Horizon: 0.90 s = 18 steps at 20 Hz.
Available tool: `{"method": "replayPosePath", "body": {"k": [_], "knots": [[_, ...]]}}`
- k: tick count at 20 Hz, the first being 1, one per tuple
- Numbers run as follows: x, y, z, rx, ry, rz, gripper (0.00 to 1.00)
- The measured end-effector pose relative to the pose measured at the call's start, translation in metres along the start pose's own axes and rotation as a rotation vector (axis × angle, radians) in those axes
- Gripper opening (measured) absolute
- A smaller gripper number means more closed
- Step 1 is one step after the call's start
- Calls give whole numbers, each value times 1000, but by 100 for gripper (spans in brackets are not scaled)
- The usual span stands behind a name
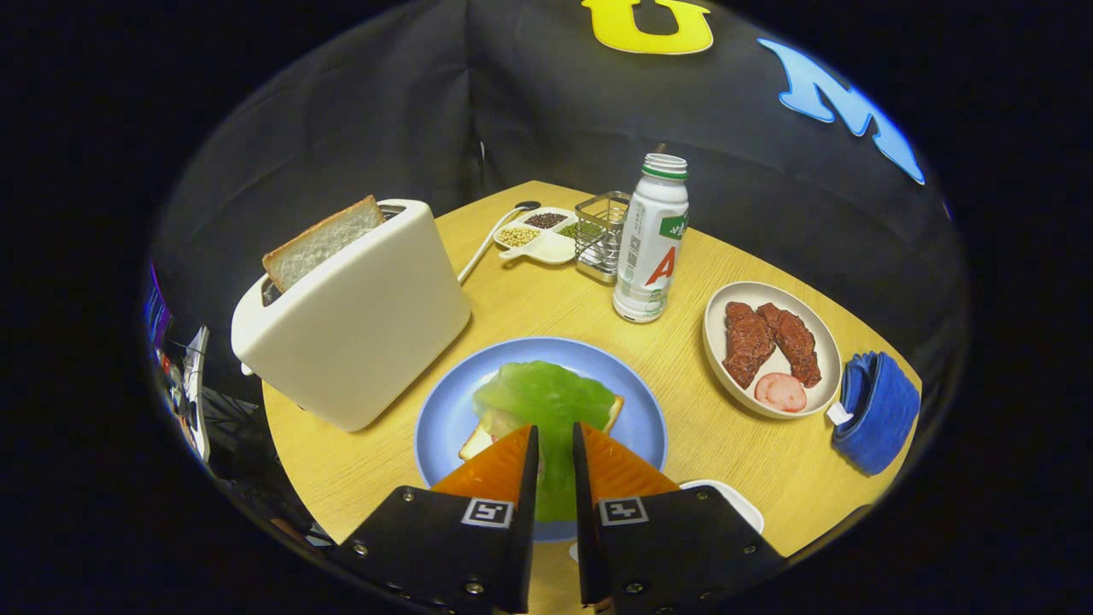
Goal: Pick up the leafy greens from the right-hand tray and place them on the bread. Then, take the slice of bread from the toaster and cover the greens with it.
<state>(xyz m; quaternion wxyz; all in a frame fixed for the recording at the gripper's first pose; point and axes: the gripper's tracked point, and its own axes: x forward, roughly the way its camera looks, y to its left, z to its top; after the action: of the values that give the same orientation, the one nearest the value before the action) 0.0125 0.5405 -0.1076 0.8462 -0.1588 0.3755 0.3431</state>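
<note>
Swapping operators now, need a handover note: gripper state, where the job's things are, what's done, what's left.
Gripper: fingers close together with the leafy greens between them; a narrow gap shows, so I can't tell if they grip or have let go.
Greens lie over the bread on the blue plate, just ahead of the fingers.
Second bread slice stands in the white toaster, beyond the plate.
Done: greens brought onto the bread.
Left: release if holding, back off, take the slice from the toaster, cover the greens.

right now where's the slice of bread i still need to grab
In the gripper view the slice of bread stands in the slot of the white toaster, left of the blue plate and beyond the tongs, which pinch the leafy greens.
</note>
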Motion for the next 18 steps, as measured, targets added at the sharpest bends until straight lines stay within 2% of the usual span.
{"method": "replayPosePath", "body": {"k": [3,4,5,12,18], "knots": [[-3,5,-3,-2,-2,22,22],[-7,6,-4,-17,-3,20,40],[-7,4,-3,-34,-11,12,47],[-27,-4,11,-67,-96,-37,48],[-42,-6,18,-15,-214,-68,48]]}}
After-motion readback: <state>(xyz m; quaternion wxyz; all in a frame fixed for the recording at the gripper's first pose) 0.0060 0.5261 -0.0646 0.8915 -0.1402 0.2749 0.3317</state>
